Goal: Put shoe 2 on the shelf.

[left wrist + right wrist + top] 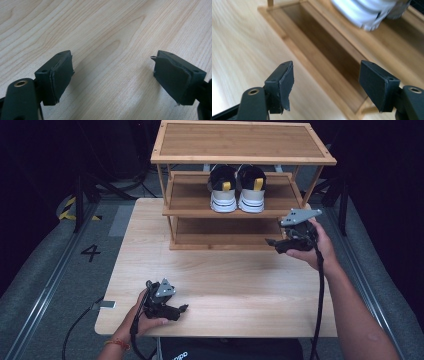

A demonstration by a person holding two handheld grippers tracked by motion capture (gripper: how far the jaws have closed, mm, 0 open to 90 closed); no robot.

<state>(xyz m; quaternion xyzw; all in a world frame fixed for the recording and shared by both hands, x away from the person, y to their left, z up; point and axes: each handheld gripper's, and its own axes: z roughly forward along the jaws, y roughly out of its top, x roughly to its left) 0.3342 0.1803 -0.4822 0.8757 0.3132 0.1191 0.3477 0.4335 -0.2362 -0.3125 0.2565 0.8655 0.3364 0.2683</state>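
Bench (225,285) wood lies bare under the left gripper (182,308), fingers (60,75) wide and empty. One three-tier shoe rack (240,157) stands beyond the right gripper (270,241), fingers (284,82) wide, empty, facing its lowest shelf. Two shoes (236,187) sit above those fingers.

Rack (243,157) is standing at the table's (220,290) 12 o'clock edge. 2 shoes (236,188) are sitting side by side on its middle shelf. Right gripper (272,241) is hovering at 3 o'clock, beside the bottom shelf. Left gripper (182,308) is resting at 7 o'clock.
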